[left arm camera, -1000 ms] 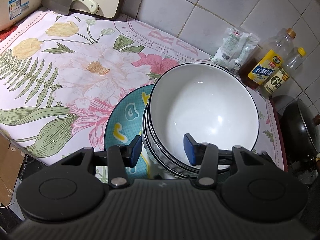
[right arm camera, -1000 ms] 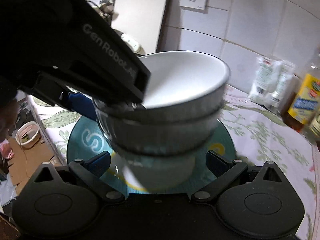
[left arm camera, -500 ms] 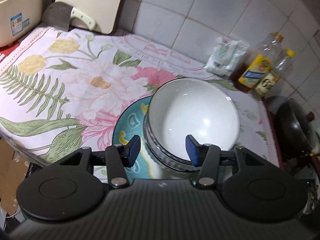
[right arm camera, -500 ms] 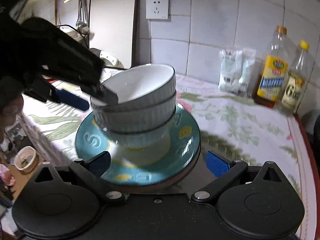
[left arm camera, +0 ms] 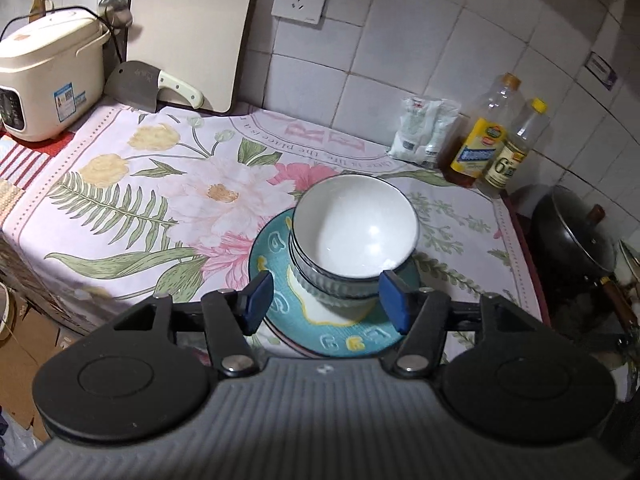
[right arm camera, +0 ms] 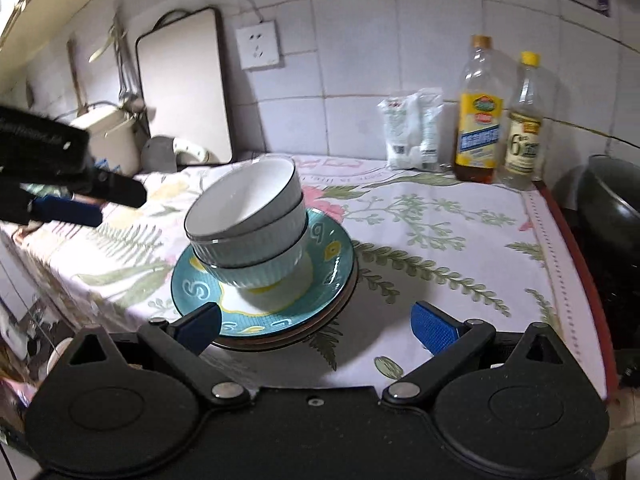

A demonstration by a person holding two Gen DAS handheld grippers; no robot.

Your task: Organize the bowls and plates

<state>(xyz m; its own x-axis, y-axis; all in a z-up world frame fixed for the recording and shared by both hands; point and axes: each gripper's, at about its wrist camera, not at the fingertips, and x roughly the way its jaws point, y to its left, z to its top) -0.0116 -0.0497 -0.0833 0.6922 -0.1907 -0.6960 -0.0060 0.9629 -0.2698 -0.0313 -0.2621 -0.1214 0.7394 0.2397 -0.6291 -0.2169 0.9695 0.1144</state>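
Stacked bowls (left arm camera: 354, 240) sit on teal plate (left arm camera: 344, 338), mid counter on floral cloth (left arm camera: 168, 184). L gripper (left arm camera: 326, 300) hangs above w/ jaws opening, nothing btwn pads. R gripper (right arm camera: 316, 326) spread wide, empty, near plate edge. Oil bottles (right arm camera: 478, 120) by wall.

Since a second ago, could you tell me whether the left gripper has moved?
Yes. The left gripper has drawn back and up from the stacked bowls, opening with nothing between its jaws.

I see the stacked bowls (left arm camera: 354, 240) sitting on the plates (left arm camera: 276, 312), near the bench's (left arm camera: 120, 184) front edge. Behind them to the right, two bottles (left arm camera: 486, 144) stand against the wall, a packet (left arm camera: 424, 128) just left of them.
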